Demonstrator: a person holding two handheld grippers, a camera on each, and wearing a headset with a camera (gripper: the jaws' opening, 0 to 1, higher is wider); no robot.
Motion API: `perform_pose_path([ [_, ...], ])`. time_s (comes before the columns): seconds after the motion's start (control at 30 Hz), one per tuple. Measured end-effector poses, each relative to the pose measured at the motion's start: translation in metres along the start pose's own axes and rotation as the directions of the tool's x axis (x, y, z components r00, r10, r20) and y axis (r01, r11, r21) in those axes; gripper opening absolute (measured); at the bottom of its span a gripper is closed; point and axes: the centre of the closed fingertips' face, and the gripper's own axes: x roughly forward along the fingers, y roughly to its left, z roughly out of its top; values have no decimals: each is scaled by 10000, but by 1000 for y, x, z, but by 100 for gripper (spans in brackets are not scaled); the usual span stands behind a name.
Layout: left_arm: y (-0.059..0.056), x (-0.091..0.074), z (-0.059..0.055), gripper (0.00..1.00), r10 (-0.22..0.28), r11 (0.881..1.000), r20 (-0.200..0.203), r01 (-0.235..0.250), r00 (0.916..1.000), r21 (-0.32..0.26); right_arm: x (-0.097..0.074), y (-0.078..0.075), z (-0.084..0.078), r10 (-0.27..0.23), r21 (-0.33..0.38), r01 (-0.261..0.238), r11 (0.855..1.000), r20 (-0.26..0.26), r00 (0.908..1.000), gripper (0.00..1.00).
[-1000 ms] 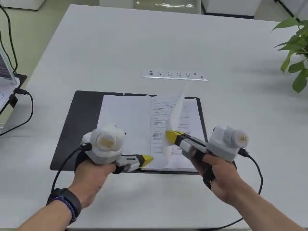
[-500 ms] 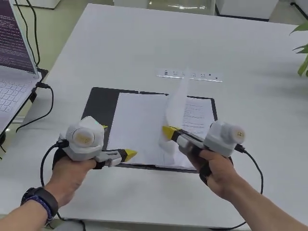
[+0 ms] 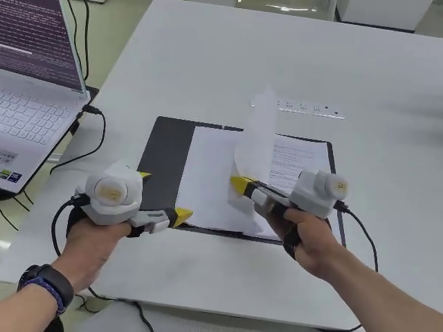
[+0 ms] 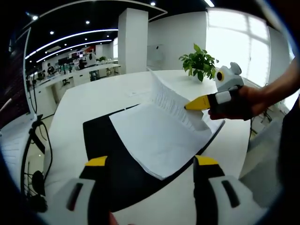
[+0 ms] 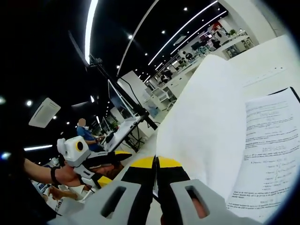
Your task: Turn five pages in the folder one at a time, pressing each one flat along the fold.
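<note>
Pinching upright page [image 3: 255, 138], right gripper [image 3: 241, 184] angled leftward.

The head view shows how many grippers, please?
2. The left gripper is open over the near left edge of the folder; the right gripper is shut on the raised page. None looks hidden.

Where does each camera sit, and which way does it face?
Head view: on the headset, facing down at the folder; left hand and right hand show.
Left gripper view: on the left gripper, facing across the folder toward the right gripper.
Right gripper view: on the right gripper, facing along the lifted page it grips.
Shared: each gripper view shows the other gripper.
</note>
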Motion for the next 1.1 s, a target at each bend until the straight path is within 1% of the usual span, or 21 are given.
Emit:
perform_pose_path([
  [0.17,7,-5,-3,72,92,9999,43,-91,9999,-91,12,4,-7,158,51,-157,9999,-187,9997,0],
  [0.23,8,-8,-3,72,94,9998,85,-92,9999,-159,15,6,-11,200,55,-199,9998,-333,9992,0],
  [0.37,8,-14,-3,73,100,9999,93,-99,9999,-101,21,7,-18,281,107,-276,9996,-506,9983,0],
  [0.47,10,-19,-5,72,116,9999,123,-115,9999,-109,26,9,-22,376,211,-365,9991,-552,9978,0],
  [0.57,10,-23,-11,73,97,9999,41,-97,9999,-69,30,9,-28,415,279,-398,9988,-648,9970,0],
  [0.63,11,-24,-14,73,88,9999,-3,-88,10000,-79,34,8,-34,447,323,-423,9986,-778,9960,0],
  [0.73,13,-26,-15,73,125,9998,-8,-126,9999,-132,40,9,-42,506,380,-470,9982,-998,9937,0],
  [0.83,15,-28,-15,73,151,9997,13,-151,9999,-173,46,7,-49,517,477,-465,9978,-1161,9919,0],
  [0.93,13,-31,-12,73,140,9997,22,-140,9999,-196,52,6,-53,604,614,-529,9967,-1275,9900,0],
  [0.97,12,-32,-12,73,136,9998,18,-135,9999,-177,54,6,-55,614,606,-535,9967,-1383,9885,0],
  [1.1,12,-35,-9,73,139,9998,5,-139,9999,-165,60,6,-58,675,650,-580,9962,-1558,9855,0],
])
